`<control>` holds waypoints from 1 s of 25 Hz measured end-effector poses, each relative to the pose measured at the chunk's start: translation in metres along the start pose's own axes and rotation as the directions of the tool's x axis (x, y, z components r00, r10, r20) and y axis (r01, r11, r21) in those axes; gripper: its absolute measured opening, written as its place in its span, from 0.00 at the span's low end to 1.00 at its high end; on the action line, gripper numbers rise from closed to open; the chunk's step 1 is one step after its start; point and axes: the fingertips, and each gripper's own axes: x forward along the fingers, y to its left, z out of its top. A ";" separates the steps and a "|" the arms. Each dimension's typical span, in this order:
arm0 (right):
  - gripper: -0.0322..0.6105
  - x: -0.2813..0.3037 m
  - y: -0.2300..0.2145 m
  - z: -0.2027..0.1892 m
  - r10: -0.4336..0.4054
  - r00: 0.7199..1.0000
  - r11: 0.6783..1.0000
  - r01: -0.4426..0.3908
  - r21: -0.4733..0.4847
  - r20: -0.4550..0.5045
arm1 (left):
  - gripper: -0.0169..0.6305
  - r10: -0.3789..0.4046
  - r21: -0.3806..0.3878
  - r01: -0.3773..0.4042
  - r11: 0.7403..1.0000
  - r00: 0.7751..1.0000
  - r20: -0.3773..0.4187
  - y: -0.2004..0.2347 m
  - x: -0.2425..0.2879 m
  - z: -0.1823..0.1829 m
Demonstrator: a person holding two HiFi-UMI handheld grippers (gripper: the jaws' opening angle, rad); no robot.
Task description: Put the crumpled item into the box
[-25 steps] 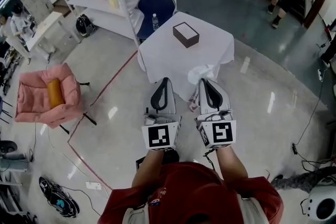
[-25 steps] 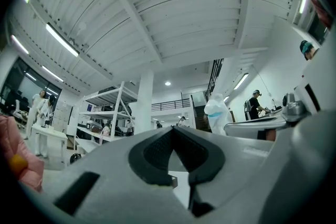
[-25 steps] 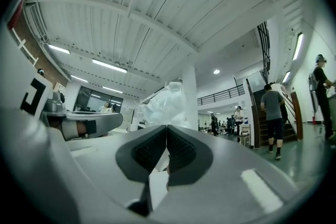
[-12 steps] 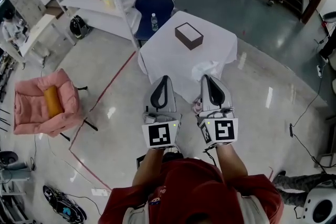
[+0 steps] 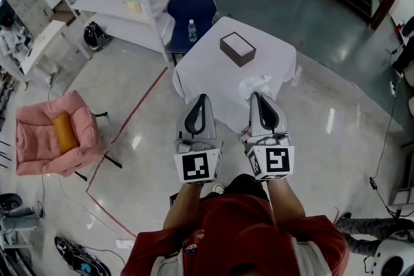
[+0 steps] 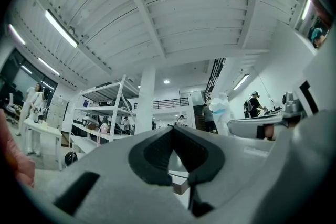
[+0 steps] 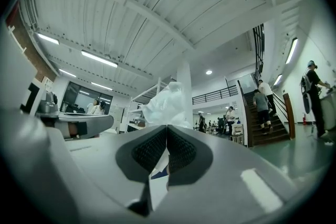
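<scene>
The right gripper (image 7: 167, 128) is pinching the crumpled item (image 7: 168, 105), a piece of white plastic film, between closed jaw tips. In the head view the item is showing over the near part of the white-draped worktop (image 5: 210, 64). The left gripper (image 6: 172, 129) is carrying nothing, its jaws meeting at the tips. The box (image 5: 237, 48) is sitting on the worktop beyond both grippers, apart from the item.
</scene>
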 end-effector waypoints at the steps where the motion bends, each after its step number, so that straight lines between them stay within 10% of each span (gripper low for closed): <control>1: 0.06 0.003 -0.001 0.000 -0.003 1.000 1.000 0.003 0.001 0.005 | 0.03 0.002 -0.013 -0.002 1.000 1.000 0.014 0.002 0.004 0.002; 25: 0.06 0.145 -0.087 -0.041 -0.034 0.999 0.998 0.033 -0.059 -0.015 | 0.03 -0.018 0.010 0.018 1.000 1.000 -0.009 0.015 0.166 -0.050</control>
